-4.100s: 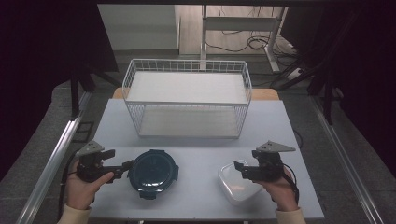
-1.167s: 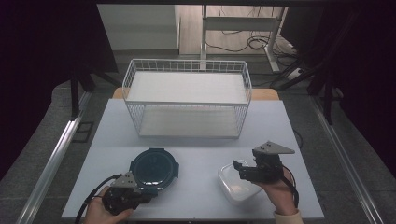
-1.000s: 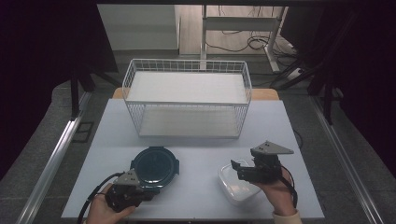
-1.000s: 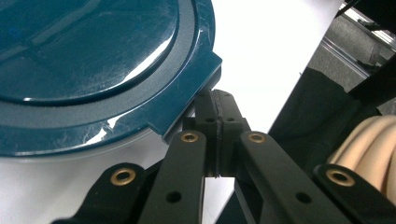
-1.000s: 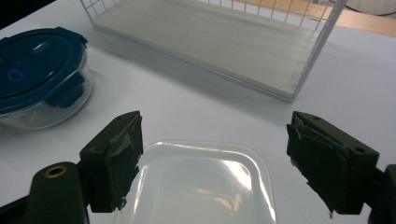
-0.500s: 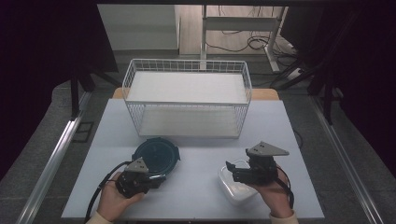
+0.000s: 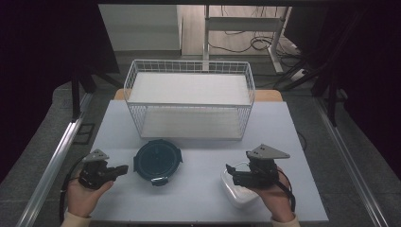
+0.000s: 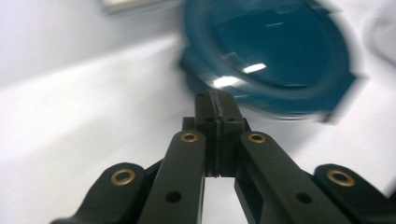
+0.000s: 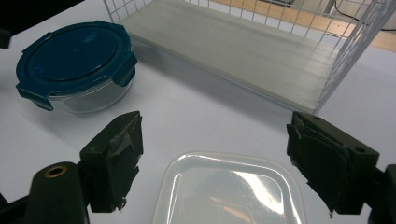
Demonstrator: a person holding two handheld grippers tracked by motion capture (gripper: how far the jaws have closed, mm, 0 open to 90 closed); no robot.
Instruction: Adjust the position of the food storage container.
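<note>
Left gripper [image 7: 120, 169], jaws pressed fully together with nothing between them, held just above the white table [image 7: 198, 189]; its tips point at the round glass container with a blue clip lid [image 7: 157, 160], which sits just ahead of them, near but apart. Right gripper [image 9: 215, 163], jaws spread wide and empty, poised over the clear square container [image 9: 231, 189], whose lid lies between and below the two pads without touching either. Beyond both grippers stands the white wire basket [image 7: 189, 101].
</note>
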